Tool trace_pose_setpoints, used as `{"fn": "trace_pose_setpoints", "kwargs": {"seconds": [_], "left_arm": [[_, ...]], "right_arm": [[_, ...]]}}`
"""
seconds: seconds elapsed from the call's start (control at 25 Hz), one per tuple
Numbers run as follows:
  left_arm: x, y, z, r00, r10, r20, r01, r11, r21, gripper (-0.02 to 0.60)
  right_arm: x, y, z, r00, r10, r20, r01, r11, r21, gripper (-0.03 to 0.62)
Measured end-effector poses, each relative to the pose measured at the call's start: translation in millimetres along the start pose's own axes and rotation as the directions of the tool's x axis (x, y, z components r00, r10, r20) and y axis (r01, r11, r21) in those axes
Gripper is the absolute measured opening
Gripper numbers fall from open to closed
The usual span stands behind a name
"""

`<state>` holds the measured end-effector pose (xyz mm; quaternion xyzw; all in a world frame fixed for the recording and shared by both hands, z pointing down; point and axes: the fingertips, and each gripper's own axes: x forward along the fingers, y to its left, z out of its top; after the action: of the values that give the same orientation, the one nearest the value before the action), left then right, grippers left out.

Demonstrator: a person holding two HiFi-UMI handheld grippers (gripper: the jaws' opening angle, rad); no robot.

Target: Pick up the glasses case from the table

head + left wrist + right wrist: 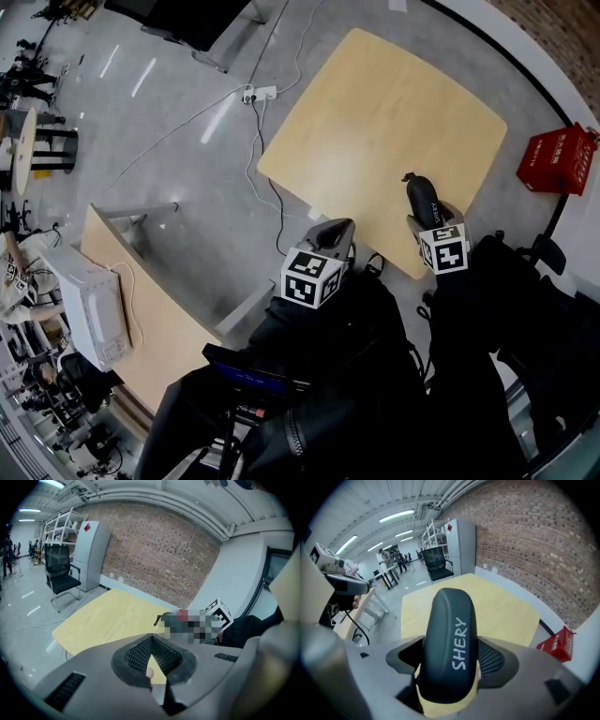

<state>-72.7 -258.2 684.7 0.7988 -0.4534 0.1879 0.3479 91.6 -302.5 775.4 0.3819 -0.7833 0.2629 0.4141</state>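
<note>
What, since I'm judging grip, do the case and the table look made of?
The case: dark, matte hard shell, probably moulded plastic or leatherette; smooth rounded surface with a soft sheen and white print. The table: pale wood-look top, likely laminate; faint grain, even satin surface.

Bright, even light from ceiling strips (396,516) — glare streaks on the floor (141,80); fisheye edges bend and darken.
</note>
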Motion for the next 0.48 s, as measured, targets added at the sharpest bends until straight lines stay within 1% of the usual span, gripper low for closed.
{"fn": "trace_pose_setpoints", "kwargs": {"seconds": [0.12, 0.24, 0.36, 0.48], "left_arm": [[-7, -12, 14, 0.999, -0.016, 0.029, 0.015, 0.999, 0.030, 0.000], [-17, -23, 26, 0.998, -0.025, 0.059, 0.021, 0.998, 0.057, 0.000], [-28, -33, 42, 0.995, -0.031, 0.094, 0.023, 0.996, 0.083, 0.000], [-38, -42, 60, 0.991, -0.038, 0.131, 0.023, 0.994, 0.109, 0.000]], "right_arm": [[-34, 10, 19, 0.995, -0.003, 0.103, -0.001, 0.999, 0.039, 0.353], [-68, 19, 36, 0.979, -0.009, 0.206, -0.004, 0.998, 0.063, 0.353], [-102, 26, 53, 0.953, -0.018, 0.303, -0.004, 0.997, 0.073, 0.353], [-135, 30, 70, 0.921, -0.032, 0.388, -0.002, 0.996, 0.087, 0.353]]}}
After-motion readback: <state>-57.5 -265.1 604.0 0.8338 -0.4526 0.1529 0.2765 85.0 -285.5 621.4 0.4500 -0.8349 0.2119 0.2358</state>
